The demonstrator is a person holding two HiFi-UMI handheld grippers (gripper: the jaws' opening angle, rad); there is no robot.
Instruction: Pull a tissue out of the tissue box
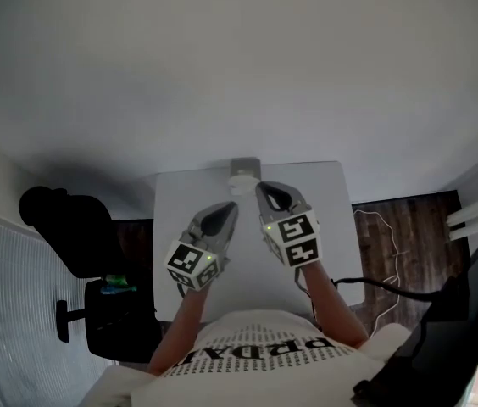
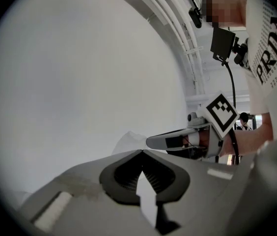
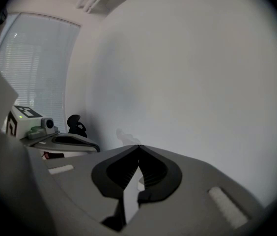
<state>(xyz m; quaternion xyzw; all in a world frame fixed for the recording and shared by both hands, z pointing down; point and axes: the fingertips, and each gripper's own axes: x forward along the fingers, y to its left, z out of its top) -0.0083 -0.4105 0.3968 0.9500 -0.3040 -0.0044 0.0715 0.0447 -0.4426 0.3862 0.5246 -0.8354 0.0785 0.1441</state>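
Pulling stage: tissue (image 1: 242, 183) stands up from tissue box (image 1: 245, 166) at the far edge of the table (image 1: 184, 227).
Right gripper (image 1: 261, 188): jaws together, apparently pinching the tissue.
Left gripper (image 1: 232, 207): jaws together, empty.
Next, likely: lift until the sheet clears the box.

Soft, even light fills the room, coming pale through the slatted white window blind (image 3: 35, 68). A dark shadow pools by the black office chair (image 1: 61, 219). Both gripper views bulge, fisheye, black at the corners; the grey plastic left gripper (image 2: 141, 152) looms blurred.
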